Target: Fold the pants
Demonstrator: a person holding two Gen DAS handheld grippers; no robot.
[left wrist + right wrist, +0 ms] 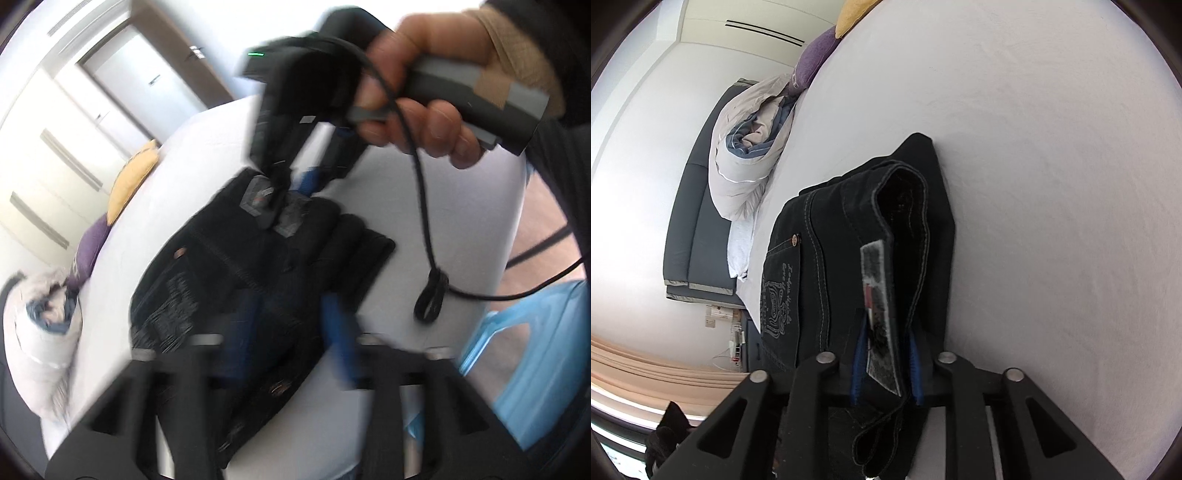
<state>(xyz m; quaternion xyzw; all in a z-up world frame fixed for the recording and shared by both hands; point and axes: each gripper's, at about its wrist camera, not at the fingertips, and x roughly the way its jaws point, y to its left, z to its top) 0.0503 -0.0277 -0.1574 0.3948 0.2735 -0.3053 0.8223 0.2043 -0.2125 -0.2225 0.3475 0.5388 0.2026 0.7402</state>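
Note:
The black jeans (236, 273) lie folded on the white bed (424, 199), back pocket embroidery facing up. My left gripper (291, 328) is above them with its blue-padded fingers (340, 339) spread apart and nothing between them. My right gripper (291, 184) shows in the left wrist view, held by a hand at the far end of the jeans. In the right wrist view the jeans (820, 258) hang from my right gripper (884, 365), whose blue pads (857, 365) pinch the waistband with its grey label (877, 295).
A yellow pillow (133, 181), a purple pillow (90, 254) and a bundled white duvet (746, 162) lie along the bed's far side. A blue plastic stool (532, 350) stands beside the bed. A black cable (421, 192) dangles from the right gripper.

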